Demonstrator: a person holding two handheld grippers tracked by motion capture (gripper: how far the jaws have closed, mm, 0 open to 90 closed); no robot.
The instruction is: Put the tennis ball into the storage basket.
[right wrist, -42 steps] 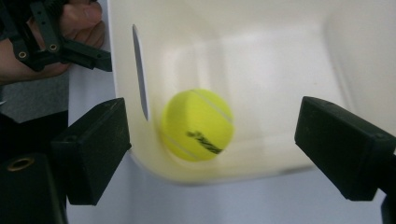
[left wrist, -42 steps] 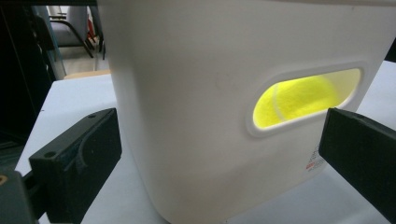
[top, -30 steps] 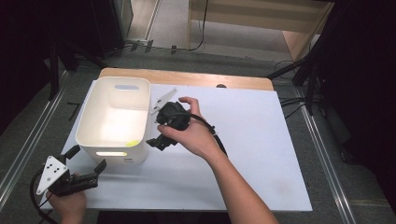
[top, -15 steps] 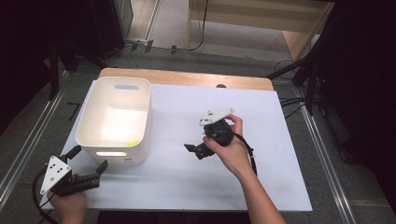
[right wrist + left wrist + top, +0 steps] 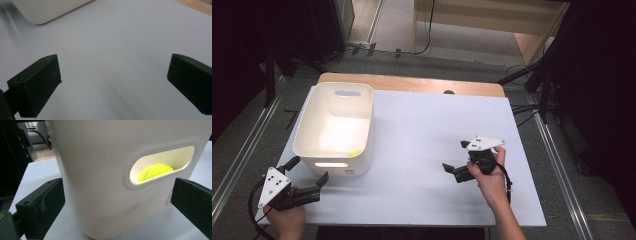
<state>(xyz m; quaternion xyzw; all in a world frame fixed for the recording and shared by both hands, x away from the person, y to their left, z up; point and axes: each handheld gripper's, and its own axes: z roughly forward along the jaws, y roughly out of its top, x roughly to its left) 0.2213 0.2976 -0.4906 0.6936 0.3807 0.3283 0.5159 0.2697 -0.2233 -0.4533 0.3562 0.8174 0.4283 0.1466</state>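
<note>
On the white surface (image 5: 422,135), a white bin (image 5: 336,127) is seen standing toward the left side, with its open top facing up. A yellow tennis ball (image 5: 154,171) is kept inside the bin; it is seen through the long handle hole (image 5: 162,163) in the bin's near wall, and a small bit of yellow is also seen through that hole from the high view. The left tongs (image 5: 308,176) are held low at the near left corner of the surface, just beside the bin, and they are pointed at the wall with the hole. Their two black jaws are spread wide apart, and nothing is held between them. The right tongs (image 5: 456,159) are held by a hand (image 5: 490,177) over the right part of the surface, well apart from the bin. Their jaws are spread wide too, and nothing is gripped by them; bare white surface is seen between them in the right gripper view, with a corner of the bin far off at the top. A strip of wood (image 5: 412,83) is seen along the far edge of the surface.
</note>
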